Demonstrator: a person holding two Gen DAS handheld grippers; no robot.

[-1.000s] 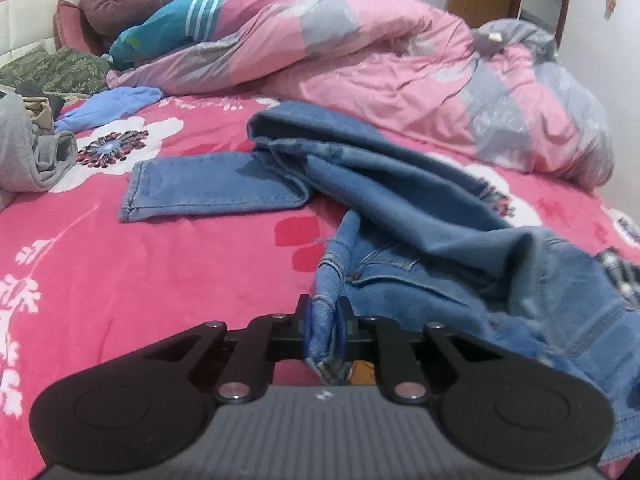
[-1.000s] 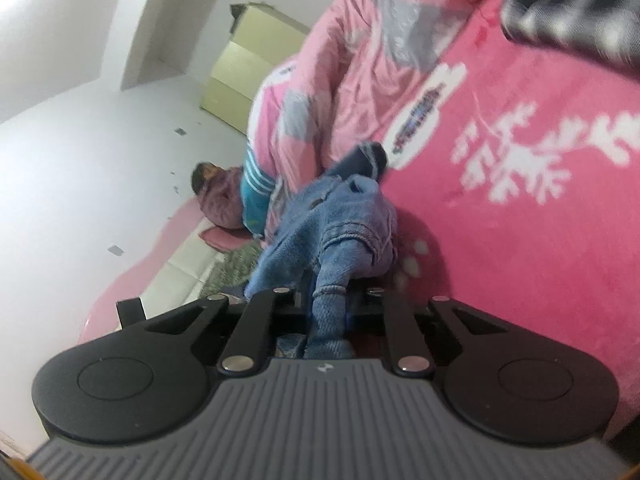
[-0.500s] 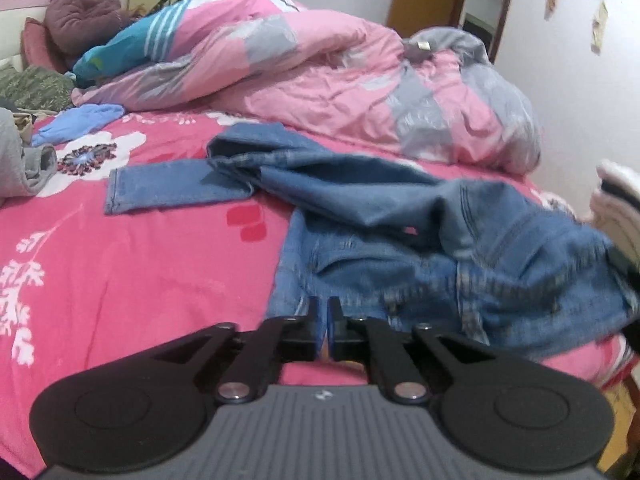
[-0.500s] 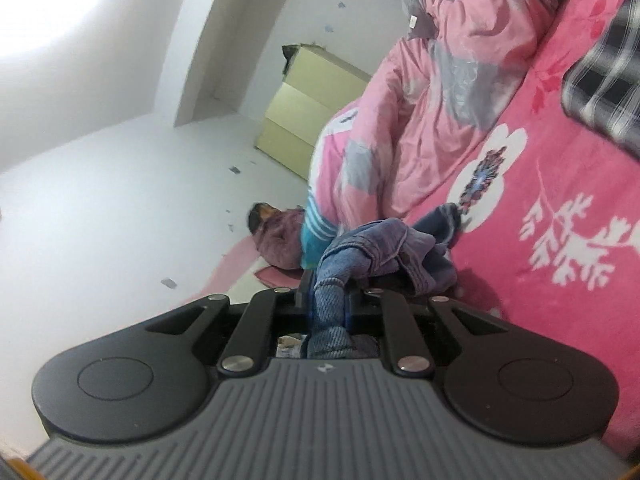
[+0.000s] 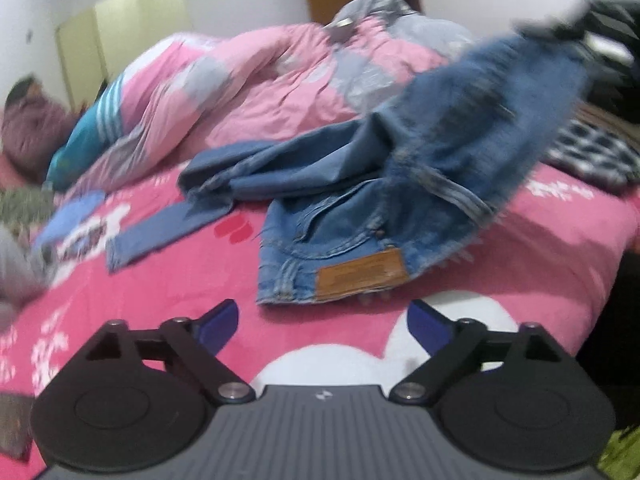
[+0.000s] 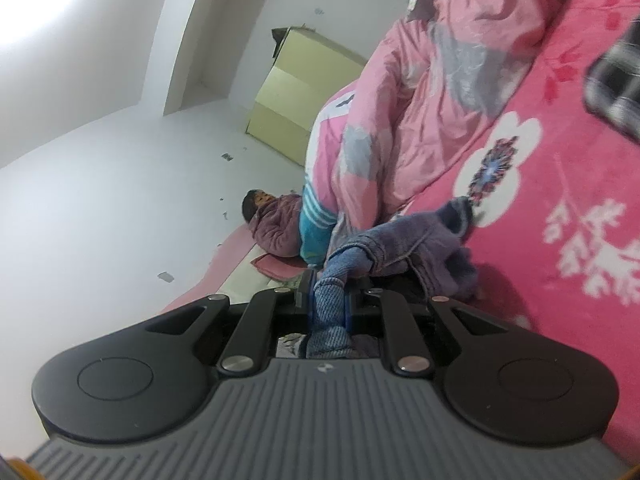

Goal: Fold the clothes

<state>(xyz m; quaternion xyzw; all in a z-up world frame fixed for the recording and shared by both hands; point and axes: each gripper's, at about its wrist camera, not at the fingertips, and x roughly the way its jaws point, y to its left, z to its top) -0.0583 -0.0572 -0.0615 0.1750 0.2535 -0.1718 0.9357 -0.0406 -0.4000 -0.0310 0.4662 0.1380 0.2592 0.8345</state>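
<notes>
Left claw (image 5: 322,322) is opening, nothing between its blue pads, low centre of frame. Just above it the jeans (image 5: 360,216) lie crumpled on the pink bed (image 5: 180,280), tan waist patch showing; the right claw (image 6: 328,300) clenches a denim fold.

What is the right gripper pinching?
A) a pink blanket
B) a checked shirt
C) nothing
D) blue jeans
D: in the right wrist view, the right gripper is shut on a fold of the blue jeans.
</notes>
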